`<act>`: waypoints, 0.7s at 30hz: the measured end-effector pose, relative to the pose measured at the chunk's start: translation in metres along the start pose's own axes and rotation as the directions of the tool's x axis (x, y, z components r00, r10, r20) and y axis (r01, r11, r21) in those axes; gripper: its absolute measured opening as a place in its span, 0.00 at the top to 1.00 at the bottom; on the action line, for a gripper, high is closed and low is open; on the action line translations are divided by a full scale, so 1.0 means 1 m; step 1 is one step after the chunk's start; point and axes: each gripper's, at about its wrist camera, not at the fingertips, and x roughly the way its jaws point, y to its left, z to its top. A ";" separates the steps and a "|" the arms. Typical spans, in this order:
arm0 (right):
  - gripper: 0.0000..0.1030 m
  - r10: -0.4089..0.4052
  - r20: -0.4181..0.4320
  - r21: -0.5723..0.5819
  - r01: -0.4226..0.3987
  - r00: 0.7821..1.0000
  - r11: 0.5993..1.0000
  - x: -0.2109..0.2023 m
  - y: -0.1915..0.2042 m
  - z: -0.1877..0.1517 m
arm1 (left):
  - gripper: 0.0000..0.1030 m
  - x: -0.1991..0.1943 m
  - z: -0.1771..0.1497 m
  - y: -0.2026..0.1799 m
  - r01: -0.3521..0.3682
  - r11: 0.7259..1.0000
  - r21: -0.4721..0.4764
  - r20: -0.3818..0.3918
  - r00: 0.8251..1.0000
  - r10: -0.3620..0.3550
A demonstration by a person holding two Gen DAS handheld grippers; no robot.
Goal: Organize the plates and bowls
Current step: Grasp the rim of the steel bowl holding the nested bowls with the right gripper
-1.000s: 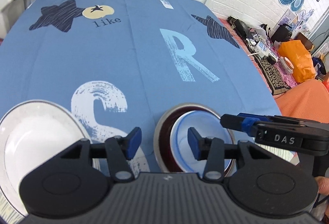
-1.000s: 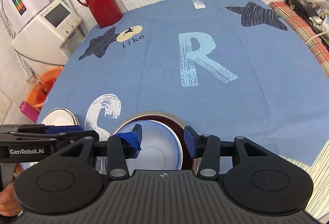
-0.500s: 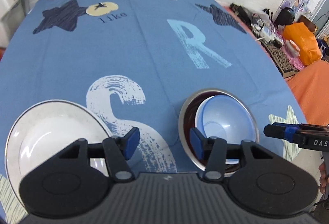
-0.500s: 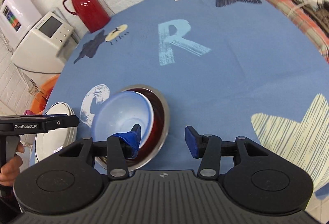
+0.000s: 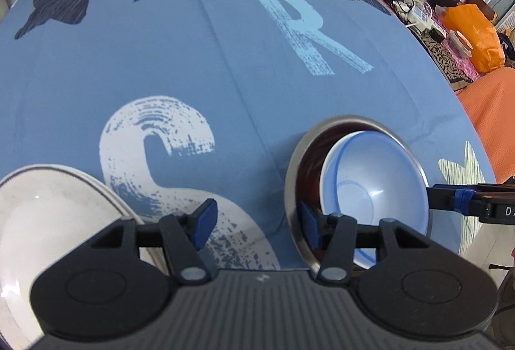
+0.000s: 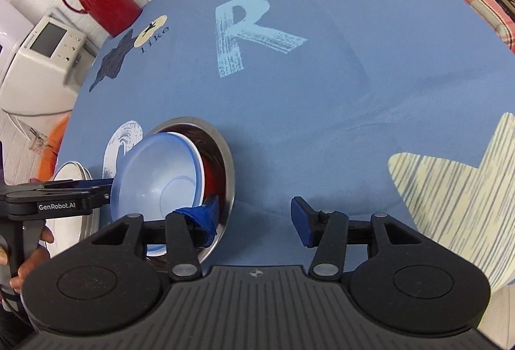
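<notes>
Nesting done: blue bowl point(image 5: 376, 186) inside steel bowl point(image 5: 351, 124) lower right; white plate point(image 5: 48, 221) lower left remains; both grippers point(image 5: 254, 221) point(image 6: 254, 218) spread, empty.

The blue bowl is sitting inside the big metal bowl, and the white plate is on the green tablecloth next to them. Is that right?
Nearly. The tablecloth is blue, not green, with a big S and R printed on it; the left wrist view shows this. The rest holds: the blue bowl sits inside the big metal bowl, and the white plate lies on the cloth beside them.
</notes>
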 end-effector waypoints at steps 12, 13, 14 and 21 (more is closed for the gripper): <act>0.58 -0.036 0.022 -0.008 0.036 0.999 0.999 0.017 0.001 -0.003 | 0.49 0.000 -0.007 0.007 0.032 0.998 -0.058 0.033 0.999 -0.030; 0.58 -0.036 0.035 -0.004 0.036 0.999 0.999 0.017 0.001 -0.006 | 0.49 -0.001 -0.008 0.006 0.028 0.998 -0.062 0.037 0.999 -0.026; 0.58 -0.036 0.047 0.001 0.036 0.998 0.999 0.017 0.001 -0.007 | 0.49 -0.001 -0.008 0.005 0.024 0.998 -0.059 0.039 0.999 -0.022; 0.58 -0.033 0.040 0.024 0.032 0.999 0.999 0.018 0.002 -0.004 | 0.68 -0.003 -0.010 0.000 0.041 0.997 -0.065 0.036 0.999 -0.038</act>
